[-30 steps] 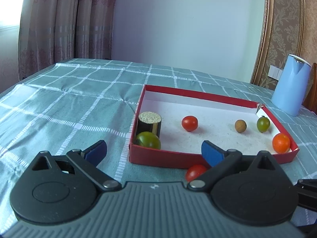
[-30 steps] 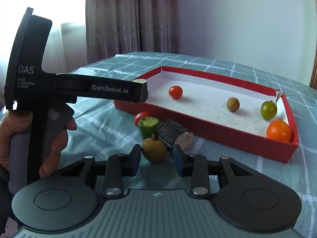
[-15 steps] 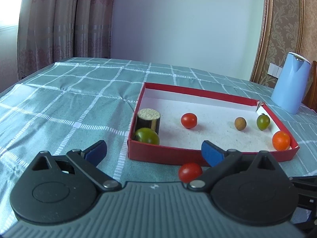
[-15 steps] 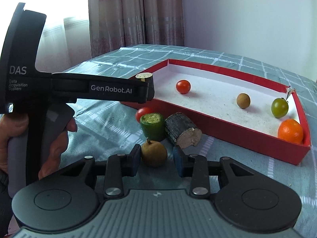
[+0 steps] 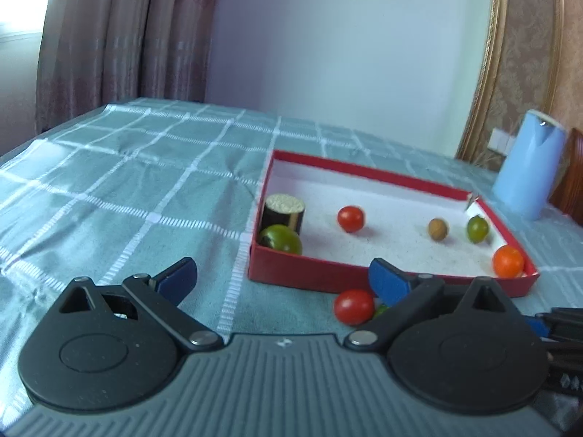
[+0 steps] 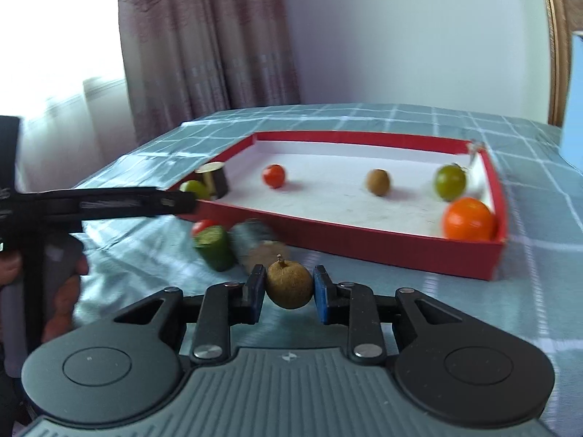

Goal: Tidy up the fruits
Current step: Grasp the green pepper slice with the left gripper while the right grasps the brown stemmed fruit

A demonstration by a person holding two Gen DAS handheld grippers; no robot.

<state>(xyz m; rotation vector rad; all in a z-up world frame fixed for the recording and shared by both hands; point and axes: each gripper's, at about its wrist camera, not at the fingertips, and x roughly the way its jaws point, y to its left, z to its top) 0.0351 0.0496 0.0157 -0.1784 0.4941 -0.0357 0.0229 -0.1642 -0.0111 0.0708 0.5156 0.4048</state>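
Right gripper (image 6: 289, 293) fingers are clamping a brown fruit (image 6: 289, 284); left gripper (image 5: 280, 276) fingers are gaping; several fruits are sitting in the red tray (image 6: 382, 245), others waiting outside.

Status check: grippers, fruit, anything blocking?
Right gripper shut on brown fruit. Left gripper open, empty. Red tray ahead; green chunk beside path, nothing blocking.

Daylight blows out the window behind the brownish patterned curtains (image 6: 204, 51), both fisheye views curve at the edges, and motion blur softens the right view.

Blue jug (image 5: 528, 167) on checked tablecloth (image 5: 127, 189); curtains (image 5: 124, 36) behind
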